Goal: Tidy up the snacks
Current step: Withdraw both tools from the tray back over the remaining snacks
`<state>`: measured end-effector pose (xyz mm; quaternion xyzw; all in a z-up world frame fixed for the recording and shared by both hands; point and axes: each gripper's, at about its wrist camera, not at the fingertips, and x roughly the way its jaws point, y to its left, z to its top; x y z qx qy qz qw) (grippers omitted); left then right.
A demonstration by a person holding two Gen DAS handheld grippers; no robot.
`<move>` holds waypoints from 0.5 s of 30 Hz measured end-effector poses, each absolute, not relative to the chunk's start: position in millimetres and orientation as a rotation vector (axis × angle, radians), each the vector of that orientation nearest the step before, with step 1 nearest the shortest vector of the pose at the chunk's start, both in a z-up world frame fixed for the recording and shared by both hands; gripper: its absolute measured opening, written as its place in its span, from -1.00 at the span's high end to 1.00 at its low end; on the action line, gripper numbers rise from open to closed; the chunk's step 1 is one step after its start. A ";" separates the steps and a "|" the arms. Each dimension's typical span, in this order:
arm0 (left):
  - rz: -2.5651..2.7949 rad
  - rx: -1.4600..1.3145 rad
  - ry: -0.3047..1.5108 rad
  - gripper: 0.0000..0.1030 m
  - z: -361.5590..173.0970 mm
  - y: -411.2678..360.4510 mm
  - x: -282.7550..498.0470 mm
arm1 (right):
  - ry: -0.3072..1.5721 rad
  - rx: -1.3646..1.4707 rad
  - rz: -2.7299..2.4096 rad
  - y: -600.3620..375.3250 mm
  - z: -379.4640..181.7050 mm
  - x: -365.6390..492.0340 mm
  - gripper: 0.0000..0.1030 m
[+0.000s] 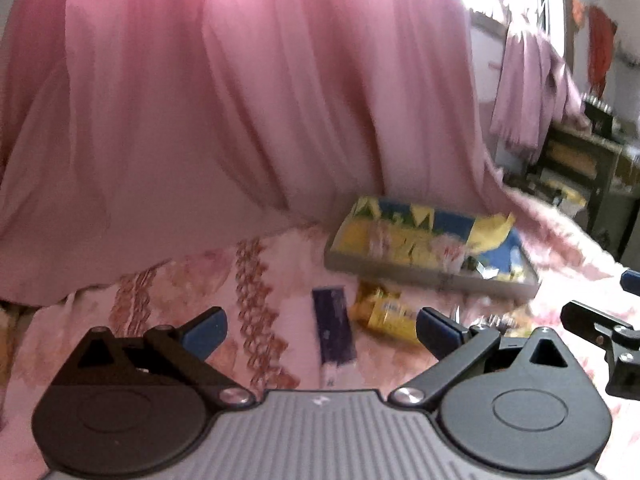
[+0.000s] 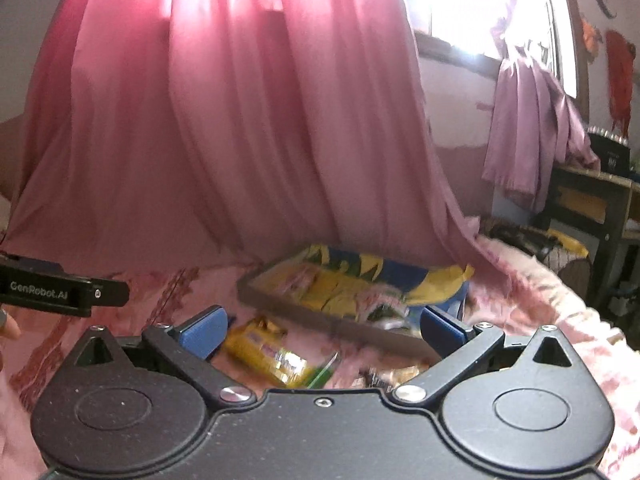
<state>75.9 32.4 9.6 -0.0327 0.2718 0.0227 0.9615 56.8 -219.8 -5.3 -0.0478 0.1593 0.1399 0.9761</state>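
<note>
snacks [image 1: 404, 240] fill a tray [image 1: 400, 270] on the pink bedspread [image 1: 180, 292].
left gripper [image 1: 320, 326] and right gripper [image 2: 324, 326] both spread wide, empty; yellow packet [image 2: 272, 354] lies loose beside the tray.

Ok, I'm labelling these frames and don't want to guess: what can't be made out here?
- Printing on the yellow packet and the dark purple packet: motion blur, both views.
- Separate snacks in the tray: smeared together; which is which I cannot tell.
- Items near the right gripper: its body covers them, right wrist view.
- Left gripper: open, empty.
</note>
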 end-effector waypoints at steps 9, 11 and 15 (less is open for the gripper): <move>0.057 -0.081 0.694 -0.99 -0.3 36.8 73.6 | 0.439 -0.097 0.323 -213.3 -16.3 57.9 -0.99; 0.056 -0.090 0.723 -0.99 -2.4 38.8 76.9 | 0.472 -0.092 0.322 -213.0 -18.9 62.4 -0.99; 0.049 -0.106 0.796 -0.99 -8.2 43.3 91.0 | 0.532 -0.085 0.319 -212.9 -24.1 72.3 -0.99</move>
